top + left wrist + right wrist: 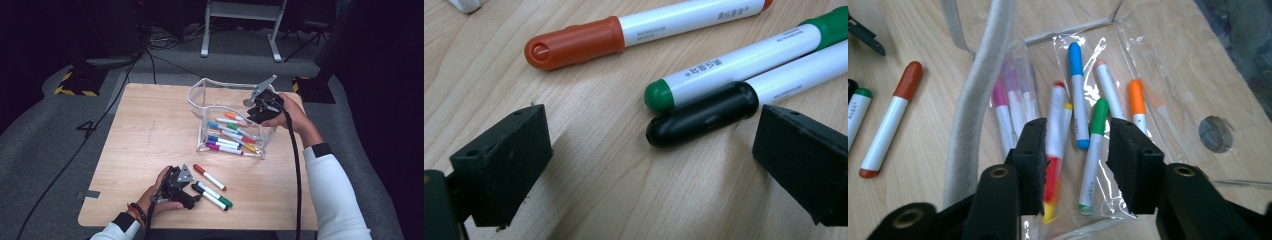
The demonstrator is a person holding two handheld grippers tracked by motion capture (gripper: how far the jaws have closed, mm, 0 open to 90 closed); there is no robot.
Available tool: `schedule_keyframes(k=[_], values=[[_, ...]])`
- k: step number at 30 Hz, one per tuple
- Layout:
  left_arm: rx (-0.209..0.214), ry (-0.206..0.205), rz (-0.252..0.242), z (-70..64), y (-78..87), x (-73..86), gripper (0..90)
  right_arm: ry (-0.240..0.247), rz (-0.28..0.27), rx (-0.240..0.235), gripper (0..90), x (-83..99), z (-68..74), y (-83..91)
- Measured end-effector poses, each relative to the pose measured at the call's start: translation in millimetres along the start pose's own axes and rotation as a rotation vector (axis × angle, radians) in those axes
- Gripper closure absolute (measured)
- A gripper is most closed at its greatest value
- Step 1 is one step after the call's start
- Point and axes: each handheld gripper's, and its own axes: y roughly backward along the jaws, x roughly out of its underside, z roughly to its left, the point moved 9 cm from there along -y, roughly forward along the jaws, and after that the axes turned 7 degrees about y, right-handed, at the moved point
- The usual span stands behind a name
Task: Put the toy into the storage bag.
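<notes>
Left gripper point(197, 194) rests near the desk's point(150, 130) front edge, jaws spread beside the black pen point(210, 197); right gripper point(251, 111) hangs over the clear bag point(200, 95) near the back right corner. Left gripper view: the black pen point(704, 114) lies between the spread jaws, touching the green pen point(734, 65); right gripper view: jaws apart above pens in the bag point(1168, 100), holding nothing.

Three loose markers lie on the pale wooden table point(150, 130) near its front edge, left of centre. The white marker with a red cap point(209, 177) lies farthest back; just in front of it, side by side and touching, lie the white marker with a green cap point(216, 195) and the white marker with a black cap point(207, 196). The left tongs point(192, 192) sit immediately left of these three, jaws spread to either side of the black cap's end. Farther back and right stands the clear plastic pouch with a zip rim point(200, 97), with many markers lying inside it. The right tongs point(255, 114) hang over its right side.
</notes>
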Motion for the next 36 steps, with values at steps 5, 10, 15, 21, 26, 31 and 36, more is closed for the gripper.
schedule_keyframes(k=[5,10,15,21,26,31,36], values=[[0.000,-0.001,0.000,0.0,0.0,0.0,2.7,-0.021,-0.049,0.070,49.8,-2.5,-7.2,8.7],[0.011,-0.013,0.003,-1.1,1.7,2.1,2.7,-0.070,-0.175,0.125,44.9,-9.8,-3.9,33.9],[0.041,-0.040,0.006,-2.0,5.3,6.3,2.9,-0.065,-0.317,0.160,42.0,-9.1,18.1,64.8],[0.038,-0.040,0.006,1.1,8.6,9.6,3.0,-0.054,-0.392,0.191,40.3,5.7,48.1,88.4],[0.039,-0.040,0.006,4.7,14.3,15.6,3.0,-0.045,-0.405,0.189,37.8,21.9,70.3,89.7],[0.031,-0.032,0.006,5.6,16.6,18.1,2.9,-0.035,-0.414,0.170,34.6,34.9,95.0,79.9],[0.027,-0.026,0.003,5.4,16.1,17.7,2.8,-0.059,-0.436,0.114,32.1,41.2,120.5,56.7]])
